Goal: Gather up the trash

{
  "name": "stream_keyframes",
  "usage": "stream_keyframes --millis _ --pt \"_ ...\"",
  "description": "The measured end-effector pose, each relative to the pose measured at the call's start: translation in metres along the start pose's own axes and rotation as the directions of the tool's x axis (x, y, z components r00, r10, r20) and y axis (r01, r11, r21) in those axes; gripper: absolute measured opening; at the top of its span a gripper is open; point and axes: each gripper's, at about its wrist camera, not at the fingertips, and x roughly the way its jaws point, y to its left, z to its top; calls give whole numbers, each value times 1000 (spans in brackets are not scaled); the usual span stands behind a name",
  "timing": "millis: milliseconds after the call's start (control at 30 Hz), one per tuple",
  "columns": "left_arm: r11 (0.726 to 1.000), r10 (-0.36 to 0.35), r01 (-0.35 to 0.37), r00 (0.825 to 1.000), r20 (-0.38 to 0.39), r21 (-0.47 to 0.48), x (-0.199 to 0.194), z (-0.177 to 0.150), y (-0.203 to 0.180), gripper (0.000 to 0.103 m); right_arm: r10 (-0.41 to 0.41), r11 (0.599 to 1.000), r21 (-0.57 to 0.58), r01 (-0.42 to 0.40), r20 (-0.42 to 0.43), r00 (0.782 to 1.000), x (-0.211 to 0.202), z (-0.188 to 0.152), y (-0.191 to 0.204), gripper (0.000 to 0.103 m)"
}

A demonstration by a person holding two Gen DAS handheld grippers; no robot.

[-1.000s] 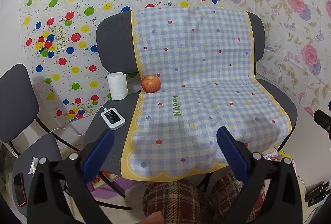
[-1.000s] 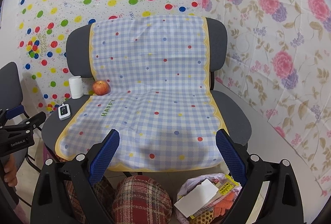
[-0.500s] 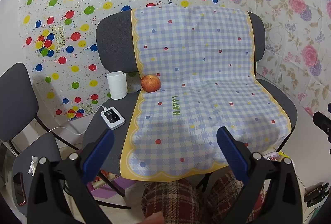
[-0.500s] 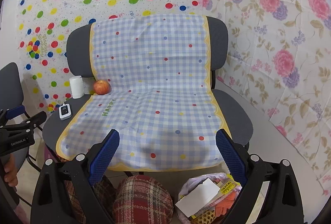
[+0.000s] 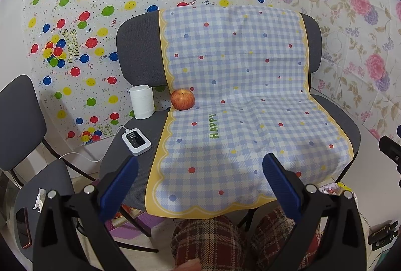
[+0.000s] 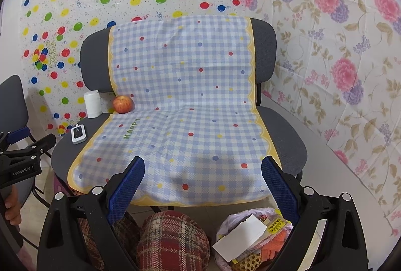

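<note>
A grey chair (image 5: 135, 58) carries a blue checked cloth (image 5: 238, 100). On its left side stand a white cup (image 5: 141, 102), a red apple (image 5: 183, 99) and a small white device (image 5: 136, 141) with a cable. My left gripper (image 5: 200, 168) is open and empty in front of the seat. My right gripper (image 6: 203, 168) is open and empty over the seat's front edge. A bag of trash (image 6: 253, 238) with paper and wrappers sits on the floor below the right gripper. A crumpled white scrap (image 5: 39, 199) lies on a second chair (image 5: 22, 105) at the left.
The balloon-print sheet (image 5: 100, 8) and flowered wall (image 6: 338, 58) stand behind the chair. The person's plaid-clad knees (image 6: 173, 241) are under the grippers. A phone (image 5: 23, 228) lies on the left chair. The left gripper also shows in the right wrist view (image 6: 22, 158).
Almost nothing has changed. Both views have shifted very slightly; both grippers stay open and empty.
</note>
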Motion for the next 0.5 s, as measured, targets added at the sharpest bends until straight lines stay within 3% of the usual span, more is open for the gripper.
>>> stream_keyframes --millis 500 --pt "1000 4 -4 1000 -1 -3 1 -3 -5 96 0 1000 1 0 -2 1000 1 0 -1 93"
